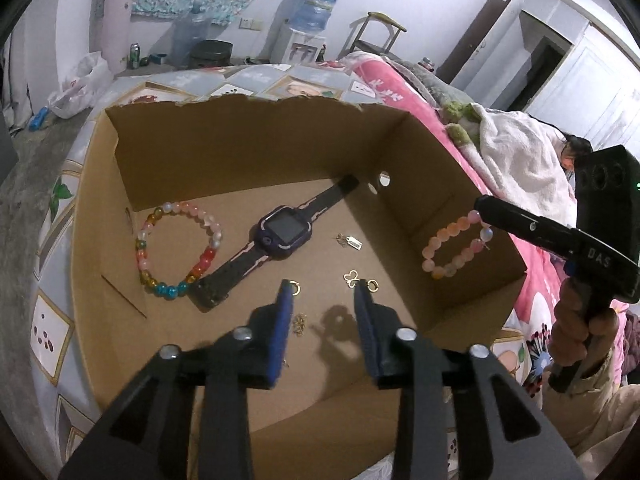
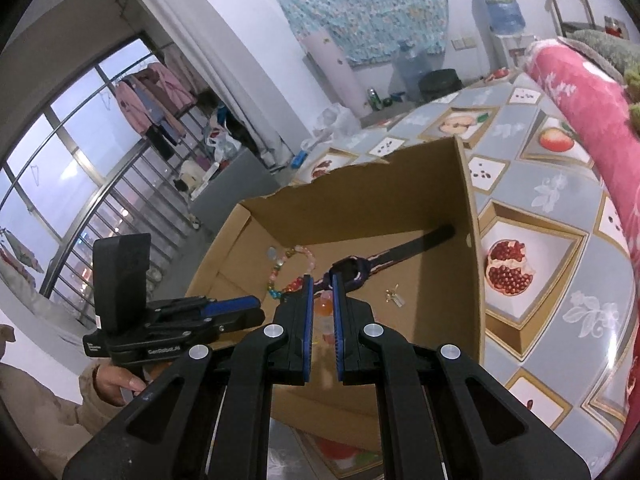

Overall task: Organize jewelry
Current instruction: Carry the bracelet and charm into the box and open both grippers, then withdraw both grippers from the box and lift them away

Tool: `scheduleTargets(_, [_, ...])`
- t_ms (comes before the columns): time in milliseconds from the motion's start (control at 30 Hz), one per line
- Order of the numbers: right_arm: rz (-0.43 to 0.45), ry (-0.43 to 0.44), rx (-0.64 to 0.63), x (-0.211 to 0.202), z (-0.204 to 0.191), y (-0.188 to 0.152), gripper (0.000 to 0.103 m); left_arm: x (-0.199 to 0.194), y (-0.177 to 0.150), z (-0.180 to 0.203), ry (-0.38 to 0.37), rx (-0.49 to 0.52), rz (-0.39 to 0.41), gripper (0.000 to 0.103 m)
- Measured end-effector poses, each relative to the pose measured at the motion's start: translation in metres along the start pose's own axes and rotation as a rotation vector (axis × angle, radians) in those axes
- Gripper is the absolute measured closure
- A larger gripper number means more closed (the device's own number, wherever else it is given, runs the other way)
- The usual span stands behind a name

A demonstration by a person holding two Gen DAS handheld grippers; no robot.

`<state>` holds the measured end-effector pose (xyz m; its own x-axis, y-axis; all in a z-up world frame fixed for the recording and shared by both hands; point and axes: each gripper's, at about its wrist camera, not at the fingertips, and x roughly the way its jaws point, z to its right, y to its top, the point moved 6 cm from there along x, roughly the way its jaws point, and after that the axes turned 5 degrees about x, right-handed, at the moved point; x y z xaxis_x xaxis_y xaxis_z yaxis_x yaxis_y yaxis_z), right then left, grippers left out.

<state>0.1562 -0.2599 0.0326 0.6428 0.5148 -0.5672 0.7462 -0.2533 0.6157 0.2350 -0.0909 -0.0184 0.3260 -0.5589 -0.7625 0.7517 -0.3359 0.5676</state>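
An open cardboard box (image 1: 472,300) lies on the bed. On its floor are a multicolour bead bracelet (image 1: 178,246), a dark purple smartwatch (image 1: 280,232), a small tag (image 1: 352,242), a gold butterfly charm (image 1: 352,278), gold rings and a thin gold chain (image 1: 298,324). My left gripper (image 1: 324,290) hangs open just above the chain and rings, with nothing between its blue pads. My right gripper (image 1: 482,204) is shut on a pink bead bracelet (image 1: 456,248), which dangles inside the box by its right wall. In the right wrist view pink beads (image 2: 326,312) show between the right gripper (image 2: 322,280) fingers.
The box sits on a grey fruit-pattern cover (image 2: 552,248). A pink blanket (image 1: 404,92) and a person under a white blanket (image 1: 520,152) lie to the right. A water dispenser (image 1: 308,24) and bottles stand at the far wall. A railed window (image 2: 80,168) is on the left.
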Motion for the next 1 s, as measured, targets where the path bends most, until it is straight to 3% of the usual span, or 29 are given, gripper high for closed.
scheduleTargets(200, [-0.056, 0.023, 0.010, 0.011, -0.005, 0.000, 0.096, -0.016, 0.004, -0.003, 0.012, -0.001, 0.063, 0.062])
scheduleTargets(400, [-0.206, 0.066, 0.000, 0.036, -0.022, -0.014, 0.096, -0.045, 0.005, -0.006, 0.048, 0.007, 0.156, 0.046])
scheduleTargets(533, [-0.257, -0.050, -0.044, 0.041, -0.020, -0.026, 0.086, -0.062, 0.002, -0.010, 0.059, 0.009, 0.205, 0.042])
scheduleTargets(567, [-0.254, -0.082, -0.049, 0.038, -0.018, -0.028, 0.082, -0.065, 0.001, -0.010, 0.061, 0.009, 0.212, 0.041])
scheduleTargets(700, [-0.210, -0.140, -0.020, 0.019, -0.007, -0.028, 0.081, -0.076, -0.001, -0.016, 0.074, 0.004, 0.239, 0.037])
scheduleTargets(800, [-0.102, -0.208, 0.013, -0.011, 0.006, -0.023, 0.076, -0.090, -0.005, -0.023, 0.086, -0.013, 0.275, 0.032])
scheduleTargets(867, [-0.018, -0.279, 0.032, -0.033, 0.017, -0.019, 0.059, -0.099, -0.009, -0.029, 0.091, -0.041, 0.296, 0.027])
scheduleTargets(900, [0.019, -0.271, 0.055, -0.044, 0.023, -0.019, 0.062, -0.102, -0.012, -0.033, 0.088, -0.060, 0.304, 0.024])
scheduleTargets(1000, [0.035, -0.136, 0.190, -0.051, 0.039, -0.023, 0.061, -0.094, -0.026, -0.049, 0.019, -0.168, 0.266, 0.022])
